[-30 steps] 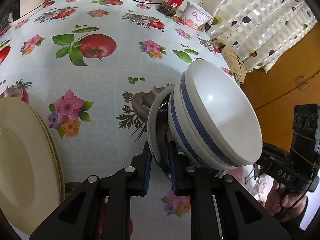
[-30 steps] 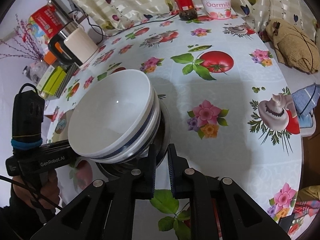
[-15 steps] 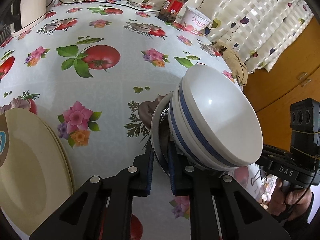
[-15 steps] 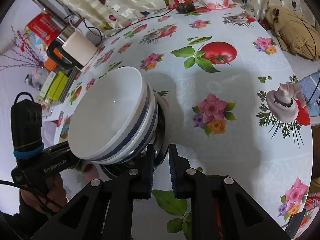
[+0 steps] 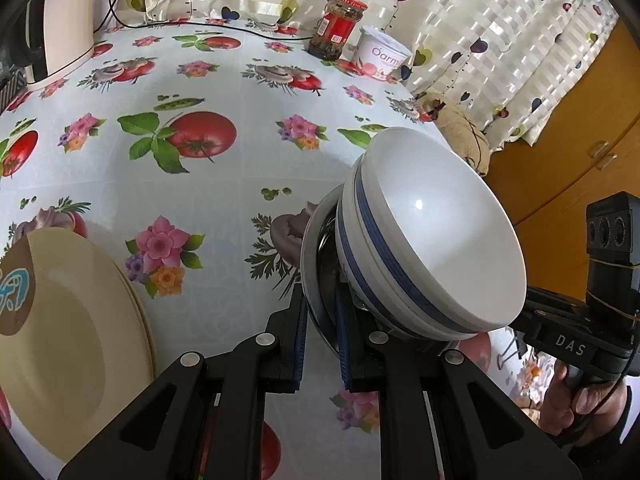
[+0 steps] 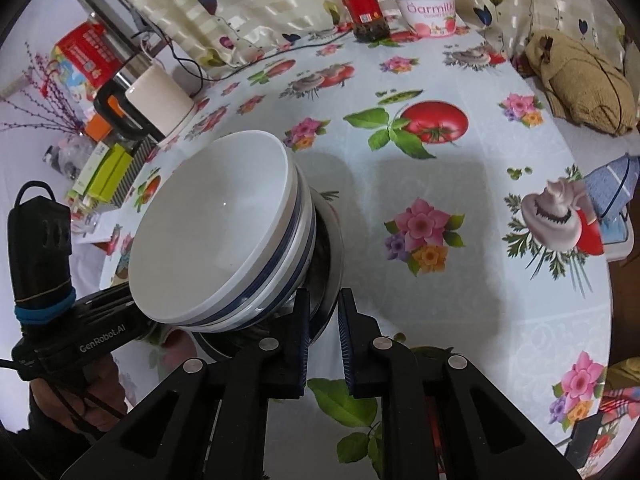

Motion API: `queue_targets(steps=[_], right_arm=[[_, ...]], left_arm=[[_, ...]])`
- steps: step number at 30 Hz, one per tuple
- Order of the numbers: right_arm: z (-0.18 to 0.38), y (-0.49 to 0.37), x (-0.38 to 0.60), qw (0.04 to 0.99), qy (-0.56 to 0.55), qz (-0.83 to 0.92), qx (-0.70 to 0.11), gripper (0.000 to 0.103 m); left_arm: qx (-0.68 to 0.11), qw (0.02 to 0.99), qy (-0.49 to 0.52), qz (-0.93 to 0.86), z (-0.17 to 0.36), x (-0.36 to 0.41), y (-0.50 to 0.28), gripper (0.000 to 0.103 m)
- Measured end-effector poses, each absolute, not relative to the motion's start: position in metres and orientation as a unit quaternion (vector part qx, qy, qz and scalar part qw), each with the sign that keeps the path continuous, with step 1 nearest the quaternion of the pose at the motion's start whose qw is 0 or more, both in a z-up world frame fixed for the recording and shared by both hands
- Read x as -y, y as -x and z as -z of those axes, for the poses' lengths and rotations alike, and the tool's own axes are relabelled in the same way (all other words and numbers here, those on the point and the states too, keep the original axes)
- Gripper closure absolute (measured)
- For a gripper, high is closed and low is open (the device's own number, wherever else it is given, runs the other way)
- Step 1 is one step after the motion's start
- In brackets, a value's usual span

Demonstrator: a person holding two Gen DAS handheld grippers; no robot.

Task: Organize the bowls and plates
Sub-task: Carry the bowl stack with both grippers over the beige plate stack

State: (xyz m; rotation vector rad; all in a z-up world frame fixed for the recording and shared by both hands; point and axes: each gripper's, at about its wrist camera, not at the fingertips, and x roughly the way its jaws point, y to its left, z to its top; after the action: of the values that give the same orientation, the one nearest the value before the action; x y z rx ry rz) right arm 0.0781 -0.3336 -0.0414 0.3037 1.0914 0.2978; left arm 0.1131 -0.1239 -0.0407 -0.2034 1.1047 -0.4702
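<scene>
Two white bowls with blue stripes are nested inside a shiny steel bowl. The whole stack is tilted and held above the flowered tablecloth. My left gripper is shut on the steel bowl's near rim. From the opposite side, my right gripper is shut on the same rim. A stack of cream plates lies on the table at the lower left of the left wrist view, apart from the bowls.
At the table's far edge stand a red-lidded jar and a yoghurt tub. A kettle and boxes crowd the left side. A brown cloth bag lies right, beside a wooden cabinet.
The left jaws have narrowed onto the steel bowl's rim. The left wrist view has tipped up slightly. The stack of bowls stays between both grippers.
</scene>
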Motion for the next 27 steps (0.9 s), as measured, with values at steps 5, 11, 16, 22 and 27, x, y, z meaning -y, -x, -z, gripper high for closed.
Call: queue_targets(steps=[5, 11, 16, 22, 27], right_arm=[[0.030, -0.076, 0.328, 0.838, -0.131, -0.138, -0.512, 0.089], [0.023, -0.076, 0.319, 0.839, -0.123, -0.141, -0.511, 0.089], [0.014, -0.075, 0.310, 0.843, -0.115, -0.150, -0.504, 0.089], [0.003, -0.077, 0.295, 0.845, -0.106, -0.164, -0.498, 0.089], [-0.005, -0.081, 0.274, 0.844, -0.095, -0.184, -0.495, 0.089]], left_arm=[[-0.515, 0.823, 0.097, 0.219, 0.034, 0.119, -0.112, 0.089], [-0.512, 0.826, 0.102, 0.214, 0.027, 0.111, -0.108, 0.089], [-0.503, 0.833, 0.105, 0.206, 0.017, 0.101, -0.104, 0.089], [-0.494, 0.841, 0.111, 0.189, 0.005, 0.082, -0.098, 0.089], [-0.486, 0.849, 0.123, 0.166, -0.003, 0.055, -0.091, 0.089]])
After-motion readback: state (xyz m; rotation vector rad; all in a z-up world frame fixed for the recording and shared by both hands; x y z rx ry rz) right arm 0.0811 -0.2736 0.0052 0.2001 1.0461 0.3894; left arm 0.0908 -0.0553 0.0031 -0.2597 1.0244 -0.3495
